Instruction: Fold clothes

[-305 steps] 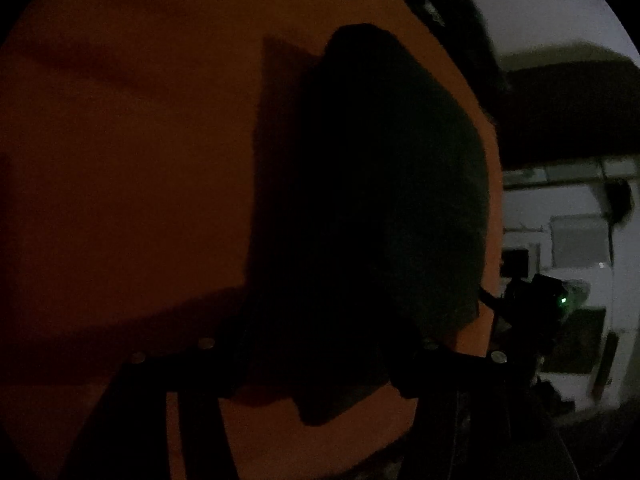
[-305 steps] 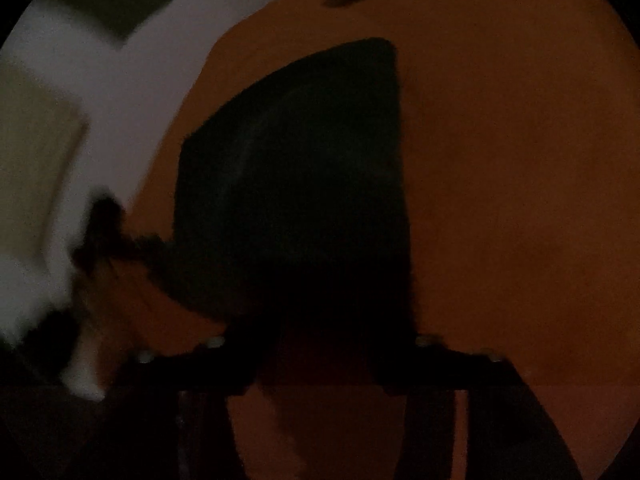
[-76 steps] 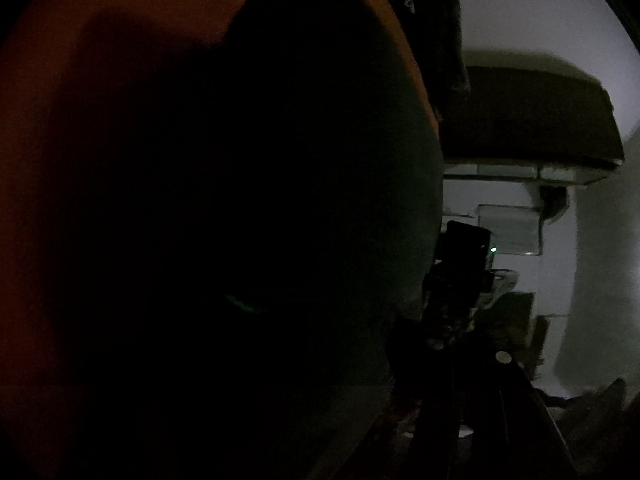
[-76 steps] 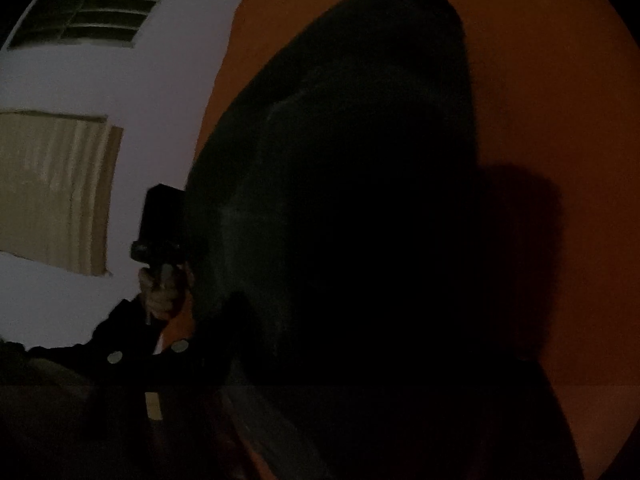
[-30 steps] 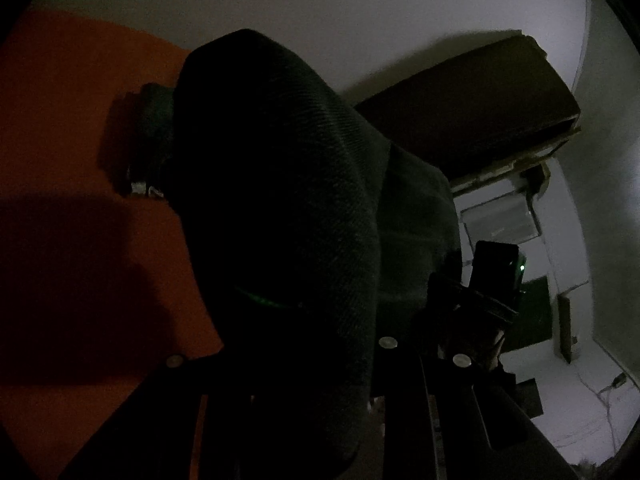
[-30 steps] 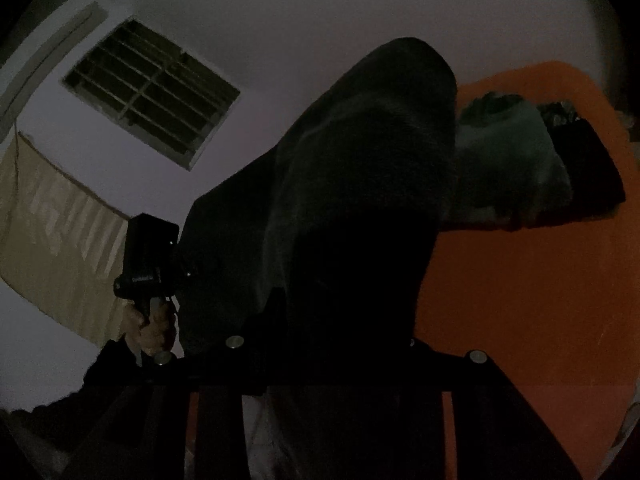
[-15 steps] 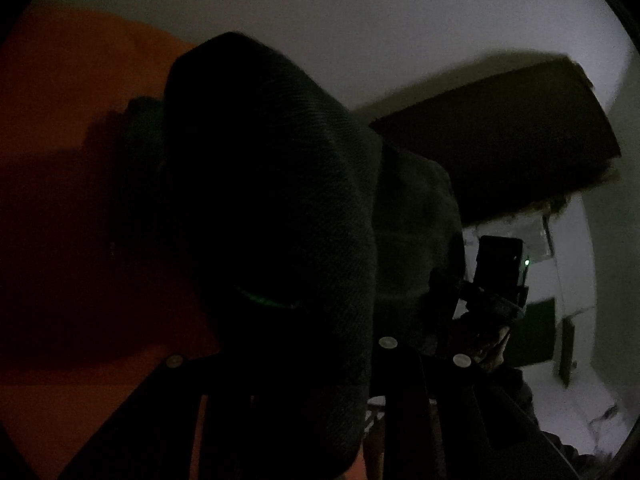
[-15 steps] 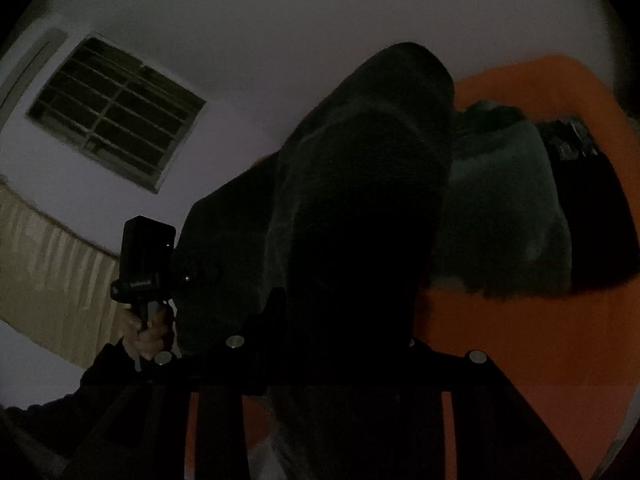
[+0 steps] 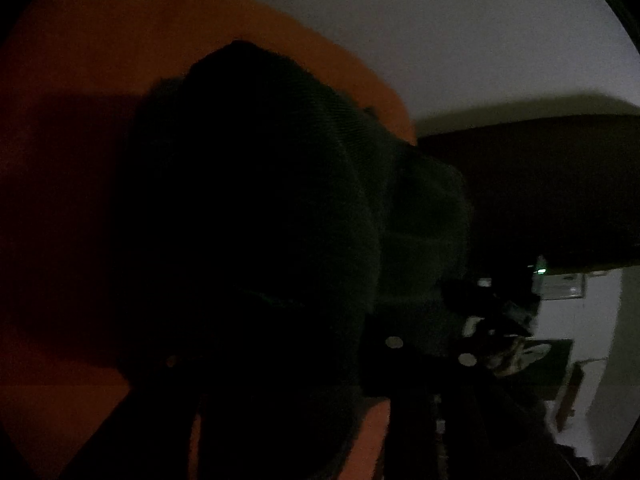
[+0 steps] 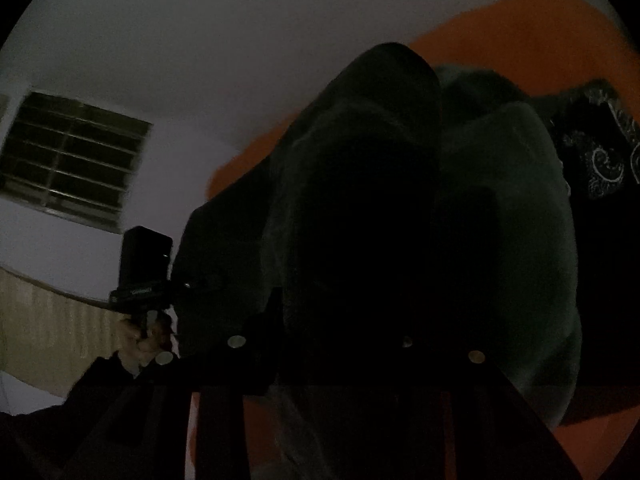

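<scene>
Right wrist view: my right gripper (image 10: 320, 380) appears clamped on the dark garment (image 10: 360, 200), lifted over the orange bedspread (image 10: 540, 28). My left gripper (image 9: 280, 380) seems to pinch the same cloth, though darkness hides its jaws. If either pinch loosens, I judge the fold collapses.

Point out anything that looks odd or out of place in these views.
Nothing looks spilled or damaged. The dark garment hangs bunched in front of both cameras, over the orange bedsheet, hiding both grippers' fingertips. The room is very dim, so fine detail cannot be judged.
</scene>
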Demonstrator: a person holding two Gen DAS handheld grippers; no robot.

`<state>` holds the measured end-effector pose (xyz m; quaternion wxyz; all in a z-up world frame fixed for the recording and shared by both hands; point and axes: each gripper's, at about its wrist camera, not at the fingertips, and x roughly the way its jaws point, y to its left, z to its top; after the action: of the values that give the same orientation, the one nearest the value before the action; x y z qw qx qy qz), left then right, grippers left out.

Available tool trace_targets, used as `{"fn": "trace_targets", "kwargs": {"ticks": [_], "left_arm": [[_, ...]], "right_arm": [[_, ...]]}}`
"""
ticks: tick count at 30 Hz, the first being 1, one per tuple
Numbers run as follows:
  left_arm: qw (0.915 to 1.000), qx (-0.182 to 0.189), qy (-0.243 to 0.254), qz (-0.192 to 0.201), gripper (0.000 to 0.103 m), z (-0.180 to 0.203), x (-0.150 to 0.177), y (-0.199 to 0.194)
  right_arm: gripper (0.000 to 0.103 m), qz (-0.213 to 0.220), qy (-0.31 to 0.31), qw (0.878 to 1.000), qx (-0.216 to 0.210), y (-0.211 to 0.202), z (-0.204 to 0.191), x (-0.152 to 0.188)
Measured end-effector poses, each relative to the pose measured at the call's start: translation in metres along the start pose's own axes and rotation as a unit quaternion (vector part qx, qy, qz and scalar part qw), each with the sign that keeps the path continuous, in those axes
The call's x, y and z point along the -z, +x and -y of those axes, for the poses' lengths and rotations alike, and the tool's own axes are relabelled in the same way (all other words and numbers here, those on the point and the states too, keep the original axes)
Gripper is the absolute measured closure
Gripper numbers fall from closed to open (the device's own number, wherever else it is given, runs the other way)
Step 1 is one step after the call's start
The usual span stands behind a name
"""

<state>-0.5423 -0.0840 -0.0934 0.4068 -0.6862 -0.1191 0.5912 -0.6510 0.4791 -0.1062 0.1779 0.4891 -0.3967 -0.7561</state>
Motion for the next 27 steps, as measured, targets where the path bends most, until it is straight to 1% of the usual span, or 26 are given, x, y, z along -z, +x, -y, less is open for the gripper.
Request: {"fn": "trace_targets", "kwargs": {"ticks": [1,2,3,4,5,6,7,8,9,10,13,15,16,18,20,21,24,25,26,27], "left_arm": [[1.0,-0.006,-0.003,-0.004,0.059,-0.005,-0.005,0.011],[0.9999,0.002,-0.007,-0.008,0.056,-0.009,-0.009,0.017],[0.9997,0.018,-0.012,-0.012,0.055,-0.011,-0.013,0.022],[0.9989,0.038,-0.02,-0.017,0.055,-0.015,-0.016,0.025],[0.9983,0.048,-0.026,-0.021,0.054,-0.022,-0.017,0.023],[0.9978,0.055,-0.029,-0.024,0.054,-0.024,-0.018,0.021],[0.9981,0.051,-0.026,-0.023,0.053,-0.029,-0.019,0.015],[0.9987,0.036,-0.028,-0.022,0.052,-0.043,-0.013,0.002],[0.9991,0.02,-0.031,-0.02,0.048,-0.056,-0.007,-0.011],[0.9993,0.006,-0.033,-0.018,0.047,-0.069,-0.002,-0.024],[0.9977,-0.032,-0.06,0.002,0.047,-0.069,0.004,-0.045],[0.9955,-0.062,-0.07,0.014,0.047,-0.055,0.001,-0.048],[0.9945,-0.073,-0.073,0.019,0.047,-0.047,-0.003,-0.049],[0.9953,-0.064,-0.065,0.031,0.047,-0.04,-0.013,-0.053],[0.9957,-0.059,-0.052,0.049,0.045,-0.019,-0.033,-0.052],[0.9958,-0.059,-0.046,0.053,0.043,0.014,-0.043,-0.034],[0.9899,-0.117,-0.024,0.075,0.043,0.033,-0.066,-0.016],[0.984,-0.156,-0.014,0.085,0.043,0.042,-0.073,-0.003],[0.9829,-0.162,-0.012,0.087,0.044,0.05,-0.074,0.005],[0.9834,-0.158,-0.012,0.087,0.061,0.053,-0.077,0.012]], "right_arm": [[0.071,-0.008,-0.003,1.0,0.002,0.007,0.009,-0.004],[0.07,-0.029,-0.017,0.999,0.004,0.013,0.017,-0.007],[0.067,-0.077,-0.053,0.996,0.005,0.016,0.025,-0.011],[0.064,-0.112,-0.079,0.991,0.007,0.019,0.033,-0.013],[0.063,-0.115,-0.079,0.99,0.012,0.017,0.042,-0.015],[0.055,-0.115,-0.077,0.99,0.019,0.014,0.049,-0.016],[0.051,-0.113,-0.073,0.991,0.026,0.009,0.057,-0.016],[0.051,-0.109,-0.068,0.991,0.031,0.001,0.065,-0.015],[0.051,-0.106,-0.065,0.992,0.036,-0.008,0.07,-0.014],[0.051,-0.102,-0.063,0.991,0.052,-0.017,0.073,-0.013],[0.052,-0.092,-0.061,0.99,0.089,-0.039,0.072,-0.011],[0.052,-0.081,-0.073,0.986,0.125,-0.047,0.06,-0.013],[0.052,-0.079,-0.077,0.985,0.132,-0.043,0.054,-0.019],[0.051,-0.073,-0.084,0.983,0.147,-0.035,0.043,-0.03],[0.051,-0.068,-0.092,0.98,0.161,-0.026,0.031,-0.042],[0.051,-0.065,-0.096,0.979,0.169,-0.022,0.025,-0.048],[0.048,-0.057,-0.108,0.974,0.19,-0.01,0.007,-0.065],[0.048,-0.054,-0.111,0.972,0.197,-0.005,0.002,-0.071],[0.048,-0.053,-0.112,0.972,0.201,-0.001,-0.001,-0.076],[0.053,-0.058,-0.105,0.973,0.199,0.006,0.002,-0.081]]}}
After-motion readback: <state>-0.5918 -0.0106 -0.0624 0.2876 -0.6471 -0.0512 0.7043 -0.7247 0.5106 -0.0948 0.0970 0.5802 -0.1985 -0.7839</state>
